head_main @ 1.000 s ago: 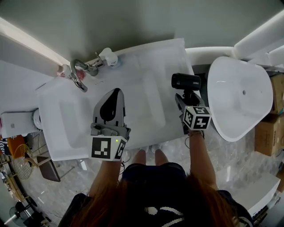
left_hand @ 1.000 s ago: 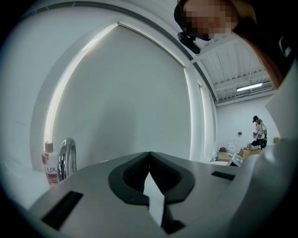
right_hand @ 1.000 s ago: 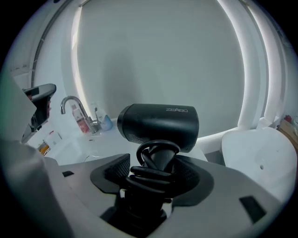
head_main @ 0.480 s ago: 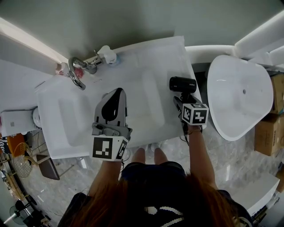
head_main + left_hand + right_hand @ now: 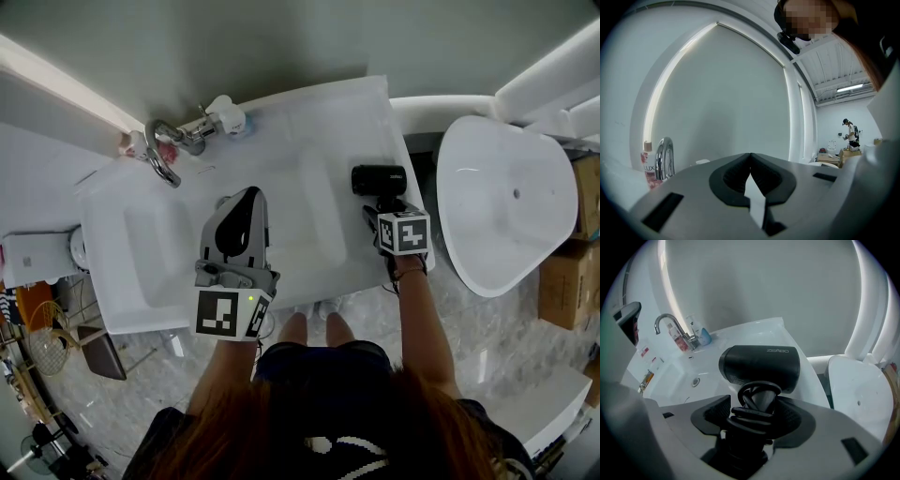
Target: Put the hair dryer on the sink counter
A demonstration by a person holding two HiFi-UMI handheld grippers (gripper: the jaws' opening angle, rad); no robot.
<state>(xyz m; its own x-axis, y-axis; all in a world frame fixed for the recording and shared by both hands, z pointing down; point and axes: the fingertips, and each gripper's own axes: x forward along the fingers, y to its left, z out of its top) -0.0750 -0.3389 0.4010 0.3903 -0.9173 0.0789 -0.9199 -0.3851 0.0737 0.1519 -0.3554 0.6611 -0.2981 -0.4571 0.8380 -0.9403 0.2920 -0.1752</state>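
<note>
Wide apart yet clamped, the right tongs (image 5: 754,416) grip the handle (image 5: 765,398) of a black hair dryer (image 5: 761,365), the cord (image 5: 740,422) wound round that handle. The barrel lies crosswise just beyond the tips, at 12 o'clock from them. Gripping by the handle likely leaves the barrel free to be set down level. The dryer hangs over the white surface (image 5: 309,122) near its 3 o'clock edge, right of the basin (image 5: 155,248); whether it touches cannot be told. The left tongs (image 5: 240,204), closed tip to tip on nothing, hover mid-surface at 9 o'clock from the dryer, apparently parked clear. A tap (image 5: 165,159) stands at 10 o'clock.
</note>
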